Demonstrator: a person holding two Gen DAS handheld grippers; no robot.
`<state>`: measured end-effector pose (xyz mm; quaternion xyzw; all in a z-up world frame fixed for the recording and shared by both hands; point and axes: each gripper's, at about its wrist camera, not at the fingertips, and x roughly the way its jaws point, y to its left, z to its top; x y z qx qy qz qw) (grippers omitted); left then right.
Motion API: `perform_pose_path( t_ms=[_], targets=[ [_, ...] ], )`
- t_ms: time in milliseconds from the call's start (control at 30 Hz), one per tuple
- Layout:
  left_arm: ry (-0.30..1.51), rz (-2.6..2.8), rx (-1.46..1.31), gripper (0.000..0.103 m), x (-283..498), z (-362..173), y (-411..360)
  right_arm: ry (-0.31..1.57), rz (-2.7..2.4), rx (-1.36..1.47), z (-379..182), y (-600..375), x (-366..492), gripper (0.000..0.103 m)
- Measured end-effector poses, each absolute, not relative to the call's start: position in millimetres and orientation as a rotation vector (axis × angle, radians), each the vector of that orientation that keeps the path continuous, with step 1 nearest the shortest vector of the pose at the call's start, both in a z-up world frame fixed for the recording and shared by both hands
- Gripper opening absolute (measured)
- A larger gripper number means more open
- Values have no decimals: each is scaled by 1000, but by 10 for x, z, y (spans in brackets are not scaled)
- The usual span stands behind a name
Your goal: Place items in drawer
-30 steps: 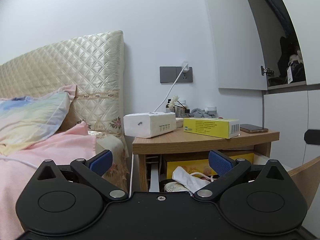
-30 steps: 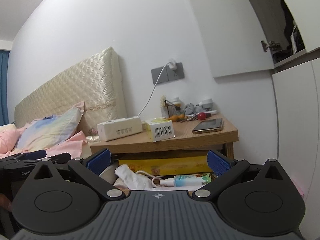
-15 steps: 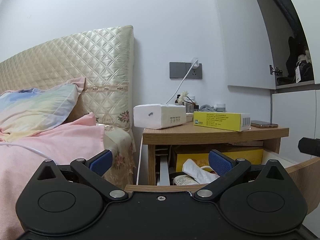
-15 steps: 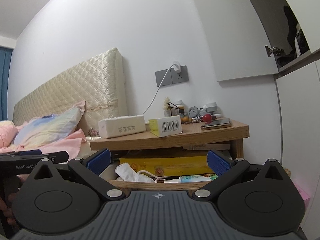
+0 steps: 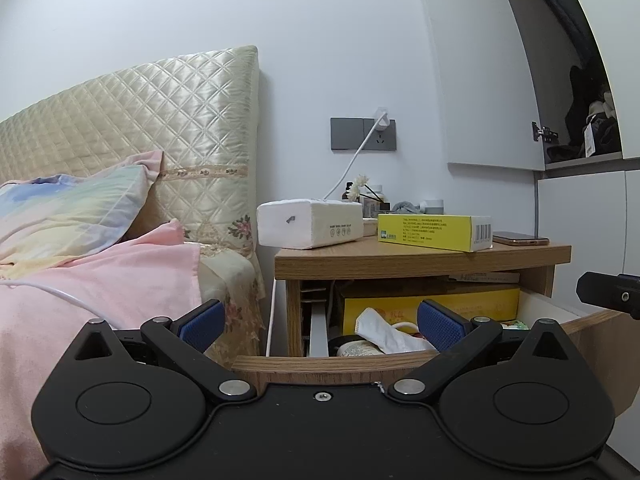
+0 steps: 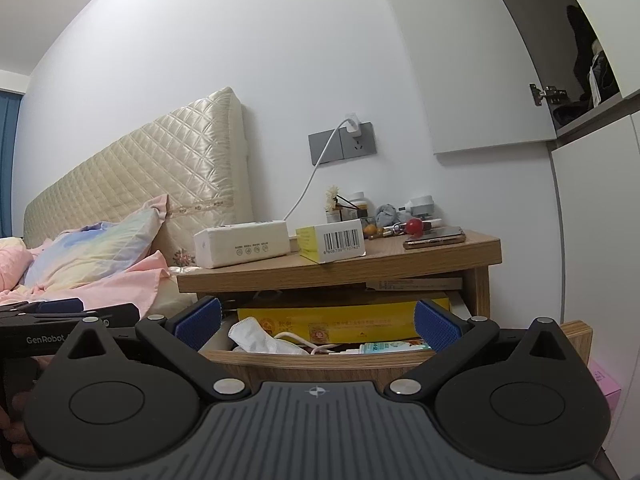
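Observation:
A wooden nightstand (image 5: pixel 420 258) (image 6: pixel 400 258) stands beside the bed with its drawer (image 5: pixel 340 362) (image 6: pixel 320 362) pulled out. Inside the drawer lie a large yellow box (image 6: pixel 340 322), a crumpled white mask (image 5: pixel 384 330) (image 6: pixel 260 336), a white cable and a small tube (image 6: pixel 394 347). On top sit a white tissue pack (image 5: pixel 310 224) (image 6: pixel 242 242), a yellow carton (image 5: pixel 436 232) (image 6: pixel 332 240) and a phone (image 5: pixel 518 239) (image 6: pixel 434 237). My left gripper (image 5: pixel 320 322) and my right gripper (image 6: pixel 316 322) are both open and empty, just in front of the drawer's front panel.
The bed with a pink blanket (image 5: pixel 100 280) and quilted headboard (image 5: pixel 160 120) lies to the left. A charger cable runs from the wall socket (image 5: pixel 380 134). Small clutter crowds the back of the nightstand. A white wardrobe (image 5: pixel 580 220) stands on the right. The left gripper's body (image 6: pixel 68 320) shows in the right wrist view.
Both grippers have dropped lower and drawn back a little, so the drawer's front panel now shows before them. Both have stayed open.

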<state>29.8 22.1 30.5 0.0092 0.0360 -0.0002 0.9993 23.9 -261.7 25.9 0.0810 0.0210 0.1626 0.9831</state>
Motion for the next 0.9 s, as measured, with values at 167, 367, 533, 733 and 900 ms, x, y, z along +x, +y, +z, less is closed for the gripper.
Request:
perform_pose_path(
  t_ms=[167, 367, 533, 733, 900],
  targets=[
    [70, 8, 14, 102, 309, 294, 226, 23, 311, 173, 251, -2624, 224, 103],
    [55, -1, 20, 102, 267, 311, 212, -15, 291, 174, 225, -2618, 161, 103],
    [41, -7, 13, 102, 220, 338, 222, -34, 277, 191, 215, -2622, 70, 103],
    [40, -16, -3, 102, 196, 364, 233, -3, 243, 186, 252, -2581, -25, 103],
    [38, -26, -3, 102, 161, 367, 217, 12, 240, 174, 325, -2569, -94, 103]
  ],
)
